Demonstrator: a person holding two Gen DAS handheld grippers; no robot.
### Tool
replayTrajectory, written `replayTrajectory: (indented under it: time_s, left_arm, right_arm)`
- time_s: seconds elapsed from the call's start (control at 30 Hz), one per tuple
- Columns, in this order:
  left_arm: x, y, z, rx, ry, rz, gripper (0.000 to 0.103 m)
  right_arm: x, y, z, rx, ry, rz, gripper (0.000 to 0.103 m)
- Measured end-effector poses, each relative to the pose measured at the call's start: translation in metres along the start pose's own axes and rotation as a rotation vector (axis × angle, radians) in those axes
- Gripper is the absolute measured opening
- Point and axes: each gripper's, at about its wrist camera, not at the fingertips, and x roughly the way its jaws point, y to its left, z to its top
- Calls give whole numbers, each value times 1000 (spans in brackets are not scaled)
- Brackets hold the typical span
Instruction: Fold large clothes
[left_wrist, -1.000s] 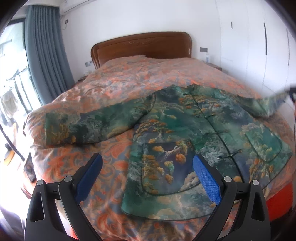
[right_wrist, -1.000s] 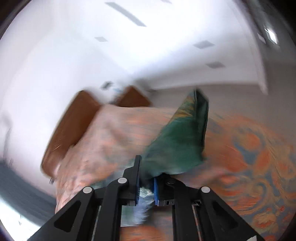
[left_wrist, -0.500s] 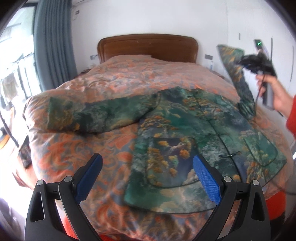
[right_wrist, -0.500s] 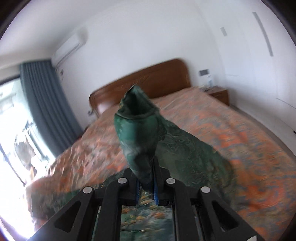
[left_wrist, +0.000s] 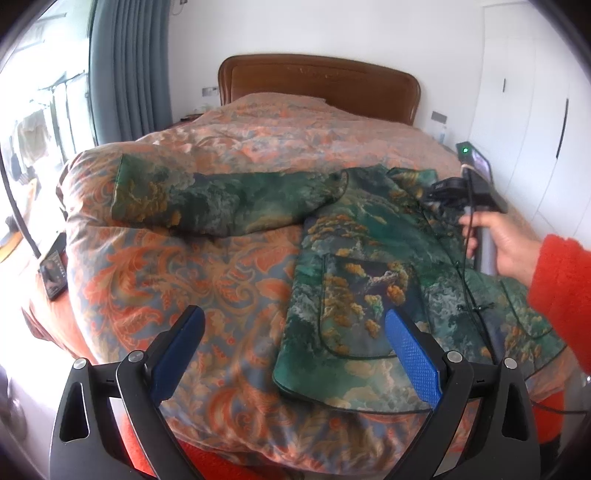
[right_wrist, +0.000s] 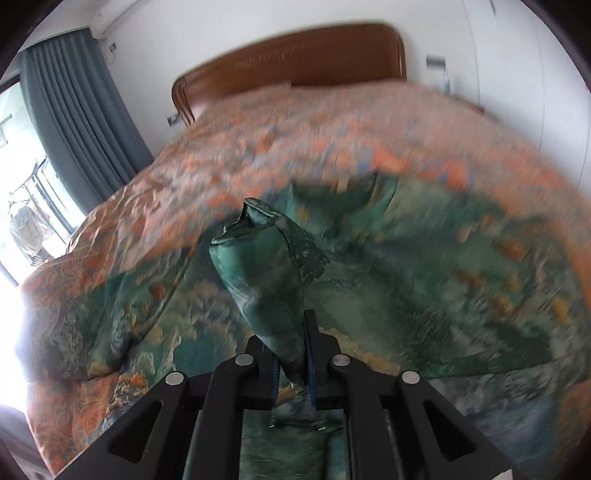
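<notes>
Jacket (left_wrist: 373, 258), green with a printed landscape of golden trees and pale clouds, lies front-up on the bed (left_wrist: 229, 266), near the foot end, its body toward the right of the left wrist view. One sleeve (left_wrist: 207, 199) stretches flat across the orange-patterned quilt toward the window side. A patch pocket (left_wrist: 354, 306) edged in dark piping sits on the near front panel, and a row of knotted fastenings runs down the centre closure. No brand, label or legible writing shows on the garment or the bedding.

Left hand-held gripper (left_wrist: 295, 354): blue-padded jaws spread wide apart, nothing between them, hovering over the jacket's near hem and the quilt.

Right hand-held gripper (right_wrist: 290, 365): jaws closed on the other sleeve (right_wrist: 266, 280), whose cuff stands up from between the pads, over the jacket's body. In the left wrist view this tool appears at right, gripped by a hand (left_wrist: 506, 243) emerging from a red fuzzy cuff (left_wrist: 561, 291); a small green light glows on its upper end.

Background: wooden headboard (left_wrist: 317, 81) against a white wall, grey curtain (left_wrist: 125, 66) beside a bright window, white wardrobe doors at right. The right wrist view is motion-blurred away from the gripper.
</notes>
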Motion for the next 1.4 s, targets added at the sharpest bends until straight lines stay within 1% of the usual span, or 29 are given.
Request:
replayTrajectory:
  time_s: [0.03,0.07,0.13,0.17,0.2,0.23,0.27,0.3,0.37,0.4,0.47,0.5,0.57,0.6,0.63,0.7,0.73,0.8,0.83,0.9,0.93,1.0,1.03,1.1,1.2,1.27,1.33,1.4]
  left_arm:
    - [2,-1,0,2,4,1,99]
    - [4,-1,-1,4,10,2,99]
    - [6,-3,-1,6,20,2,99]
    - [7,-3,-1,6,26,0,99]
    - [8,-3,-2,5,29,-1,99]
    - [10,-4,-2,5,34,-2,99]
    - [11,-5,-2,6,38,-2,99]
    - [12,-5,-2,6,41,-1,99]
    - [14,-7,-2,10,46,-3,99]
    - [15,-8,-2,15,47,-3,99]
    - [18,-9,-4,25,51,1,99]
    - [19,-9,-4,27,54,2,99]
    - [26,-9,-4,25,69,-3,99]
    - [30,-10,-4,18,81,-10,99]
    - [33,-10,-4,13,90,-16,99]
    - [39,-13,-4,6,106,-27,99]
    - [41,-14,-3,4,112,-31,99]
    - [44,-19,-2,9,124,-34,99]
    - [45,-21,-1,14,127,-32,99]
    - [46,-26,0,30,131,-23,99]
    - [47,-28,1,35,132,-18,99]
    - [47,-31,2,45,135,-10,99]
    - [47,-31,3,47,136,-9,99]
    - [48,-31,3,51,135,-5,99]
    - [50,-30,4,60,134,0,99]
    - [55,-28,5,66,137,7,99]
    - [65,-27,8,63,153,3,99]
    - [83,-24,15,49,197,-8,99]
  right_arm:
    - [10,0,-5,11,26,7,11]
    - [11,-3,-11,18,41,13,11]
    - [28,-2,-20,33,94,29,17]
    - [36,1,-21,34,113,34,25]
    - [45,3,-26,28,143,47,42]
    - [50,5,-29,11,178,79,50]
    - [52,9,-31,-15,193,108,60]
    - [50,12,-33,-36,193,120,63]
    - [41,19,-33,-78,205,143,63]
    - [35,21,-32,-87,216,172,63]
    - [10,18,-24,-112,186,217,63]
    - [-5,14,-19,-127,164,219,63]
    - [-33,-1,-6,-166,107,186,63]
    - [-45,-13,2,-175,76,149,63]
    - [-58,-35,11,-171,34,88,63]
    - [-68,-72,27,-121,-10,5,64]
    - [-71,-106,36,-50,-26,-58,64]
    - [-67,-145,44,30,-18,-99,64]
    - [-55,-168,46,53,27,-112,64]
    - [-37,-188,43,37,71,-159,64]
    - [-25,-194,39,23,102,-161,64]
    - [0,-199,29,7,164,-167,64]
    - [6,-201,24,-1,174,-172,64]
    - [9,-199,20,-11,161,-186,64]
    - [-9,-194,17,4,120,-173,64]
    - [-43,-187,9,8,74,-157,64]
    - [-67,-177,-3,-8,48,-140,64]
    - [-72,-172,-14,-16,67,-145,64]
